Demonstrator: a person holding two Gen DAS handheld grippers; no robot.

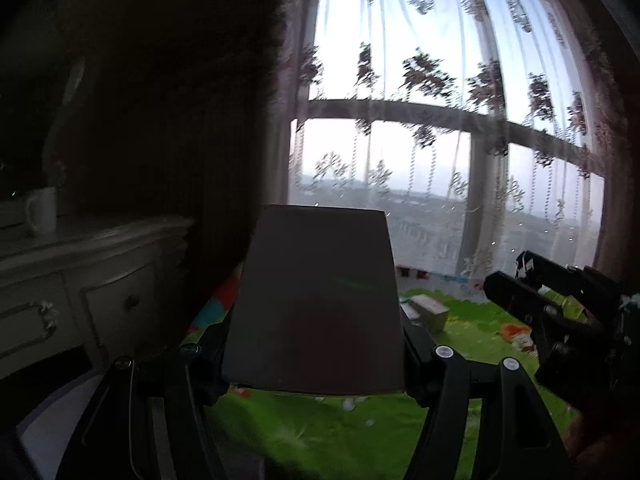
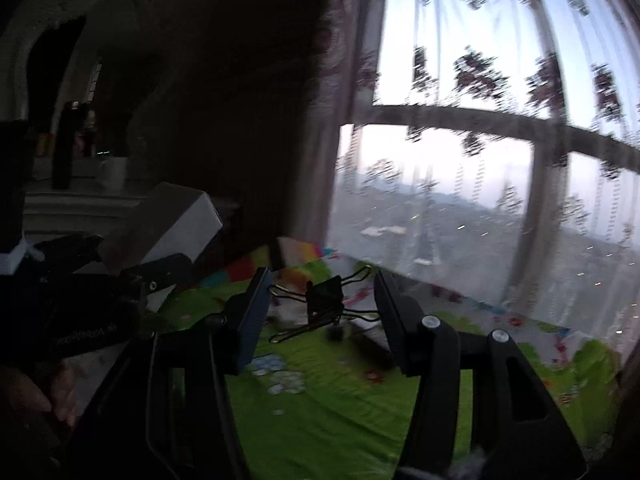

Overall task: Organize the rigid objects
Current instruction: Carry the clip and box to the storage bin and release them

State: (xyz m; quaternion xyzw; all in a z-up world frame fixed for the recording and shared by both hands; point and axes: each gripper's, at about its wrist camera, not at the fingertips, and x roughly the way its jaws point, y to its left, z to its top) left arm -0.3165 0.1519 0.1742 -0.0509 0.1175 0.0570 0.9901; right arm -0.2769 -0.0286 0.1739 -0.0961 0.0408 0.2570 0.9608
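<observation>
One box (image 1: 314, 304), left view: pinched between the left tongs (image 1: 316, 360), raised above the green mat (image 1: 340, 432); a loose squeeze risked dropping it. Right view: right tongs (image 2: 320, 312) spread, binder clips (image 2: 324, 302) between them, contact unclear; closing off-centre could flick the clips away.

Both wrist views face the curtained window (image 1: 440, 120) over the green mat (image 2: 340, 400).

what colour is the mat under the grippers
Mostly bright green mat with colourful cartoon patches; clearest in the right wrist view.
</observation>
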